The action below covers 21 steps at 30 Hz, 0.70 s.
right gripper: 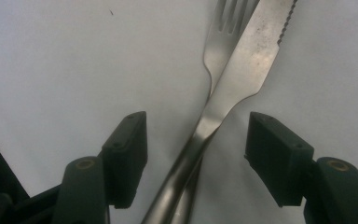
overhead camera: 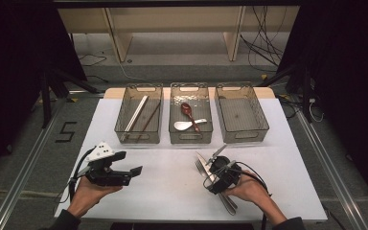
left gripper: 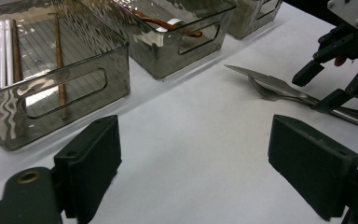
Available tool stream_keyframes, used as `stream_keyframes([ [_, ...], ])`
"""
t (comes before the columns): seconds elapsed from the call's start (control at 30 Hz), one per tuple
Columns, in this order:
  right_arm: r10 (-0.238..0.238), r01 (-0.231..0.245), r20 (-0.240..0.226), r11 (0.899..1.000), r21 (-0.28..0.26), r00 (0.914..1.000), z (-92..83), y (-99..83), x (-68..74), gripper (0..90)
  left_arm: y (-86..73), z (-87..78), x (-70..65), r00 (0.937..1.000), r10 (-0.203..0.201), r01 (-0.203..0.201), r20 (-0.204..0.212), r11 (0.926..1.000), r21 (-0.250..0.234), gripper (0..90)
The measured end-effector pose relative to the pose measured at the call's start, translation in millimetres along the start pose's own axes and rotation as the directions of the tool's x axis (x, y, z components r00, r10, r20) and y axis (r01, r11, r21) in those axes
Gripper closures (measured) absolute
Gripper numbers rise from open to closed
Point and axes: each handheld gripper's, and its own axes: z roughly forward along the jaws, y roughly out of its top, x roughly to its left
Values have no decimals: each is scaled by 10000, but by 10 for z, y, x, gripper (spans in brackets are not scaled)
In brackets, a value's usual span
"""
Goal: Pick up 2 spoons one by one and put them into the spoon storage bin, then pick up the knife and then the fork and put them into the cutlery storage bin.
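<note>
Steel knife (right gripper: 249, 70) lying across a steel fork (right gripper: 223, 42) near the bench's front edge, right of centre, with the right gripper (right gripper: 196, 140) lowered over both handles; its jaws stand fairly wide on either side of the crossed handles, the pads not yet touching metal. Likely fault: because the two pieces overlap, closing here may pinch both at once, or catch only the upper knife handle so that it slides off the fork and twists in the pads. The left gripper (overhead camera: 135, 171) is held near the front left corner, its jaws wide and holding nothing. Three clear bins line the far edge of the bench. The left bin (overhead camera: 139, 135) holds chopsticks (overhead camera: 135, 114), pale and brown. The middle bin (overhead camera: 190, 136) holds a brown spoon (overhead camera: 187, 111) and a white spoon (overhead camera: 188, 125), the brown handle seemingly crossing the white one. The right bin (overhead camera: 242, 135) appears empty.
</note>
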Motion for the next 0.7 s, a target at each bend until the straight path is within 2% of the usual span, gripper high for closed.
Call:
stream_keyframes([
  [0.33,29,-29,-50,9999,100,10000,11,-33,-12,485,30,55,-32,9998,149,-150,130,9999,80,164],
  [0.47,205,-204,-81,9997,117,9998,22,-27,-34,513,38,63,-26,9998,127,-128,168,9999,85,164],
  [0.7,157,-157,6,9994,300,9999,50,-13,-34,579,31,62,-37,9997,192,-194,177,9997,122,164],
])
